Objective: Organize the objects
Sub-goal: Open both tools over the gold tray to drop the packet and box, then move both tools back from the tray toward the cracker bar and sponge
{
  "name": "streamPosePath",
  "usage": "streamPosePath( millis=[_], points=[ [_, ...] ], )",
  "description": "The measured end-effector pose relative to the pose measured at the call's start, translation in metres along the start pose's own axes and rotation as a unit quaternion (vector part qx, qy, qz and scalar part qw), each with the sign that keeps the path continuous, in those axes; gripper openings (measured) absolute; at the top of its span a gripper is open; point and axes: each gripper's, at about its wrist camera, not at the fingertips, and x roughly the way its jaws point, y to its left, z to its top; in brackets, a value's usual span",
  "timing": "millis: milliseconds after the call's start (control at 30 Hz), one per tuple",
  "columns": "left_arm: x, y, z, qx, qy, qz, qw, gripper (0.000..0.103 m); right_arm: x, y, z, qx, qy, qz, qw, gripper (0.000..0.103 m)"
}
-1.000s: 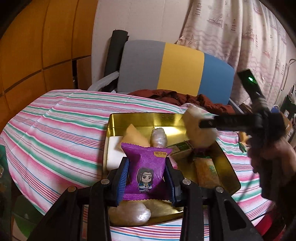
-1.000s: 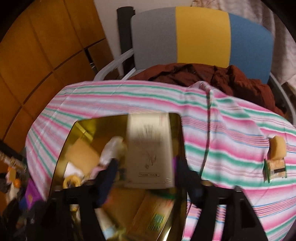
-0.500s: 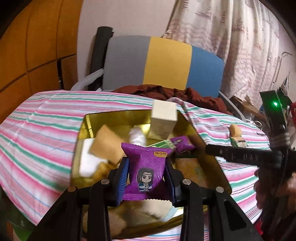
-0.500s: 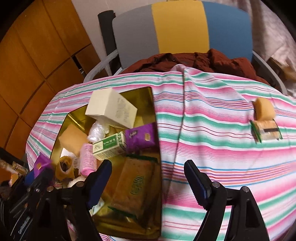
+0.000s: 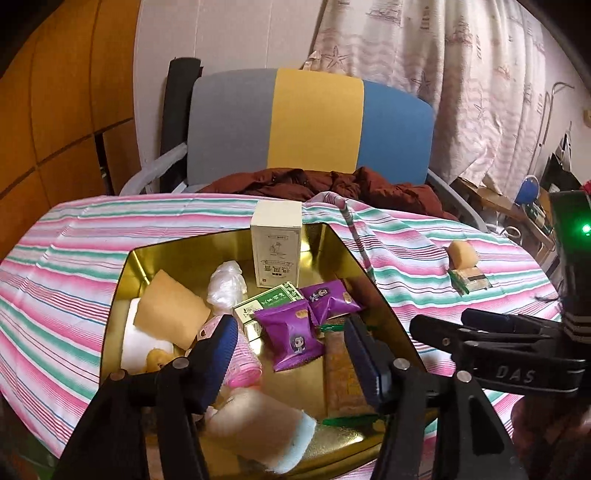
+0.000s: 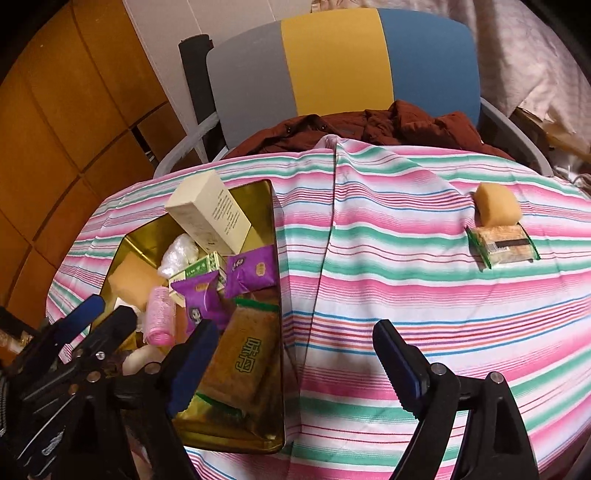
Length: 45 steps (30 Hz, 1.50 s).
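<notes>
Mostly done: the gold tin (image 6: 275,236), left of centre, holds the cream box (image 6: 208,210), purple packs (image 5: 291,334) and biscuits. Left gripper (image 5: 290,360) and right gripper (image 6: 291,360) both gape wide, empty. Bun (image 6: 496,205) and wrapped cracker (image 6: 502,245) remain on the worktop (image 6: 388,280), upper right.

tray's (image 5: 125,280) near rim hidden, box print illegible

Wall, left: orange-brown wood panelling (image 5: 55,110) with dark seams.
Wall, centre: plain pale wall (image 5: 229,33).
Window side: light curtain (image 5: 461,74) printed with starfish and ships, hanging at right.
Chair: backrest (image 5: 310,122) in grey, yellow and blue bands, behind the counter.
On chair seat: crumpled dark red garment (image 5: 325,184).
Counter cover: pink, green and white striped cloth (image 6: 406,288).
Light: warm, dim, indoor.
</notes>
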Motion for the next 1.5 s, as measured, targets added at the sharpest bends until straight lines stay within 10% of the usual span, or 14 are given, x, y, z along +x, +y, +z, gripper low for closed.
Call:
streamPosePath(
  millis=[1500],
  points=[
    [-0.02, 0.006, -0.028, 0.007, 0.011, 0.024, 0.9996, 0.061, -0.021, 0.026, -0.024, -0.078, -0.049, -0.054, 0.994, 0.094]
  ],
)
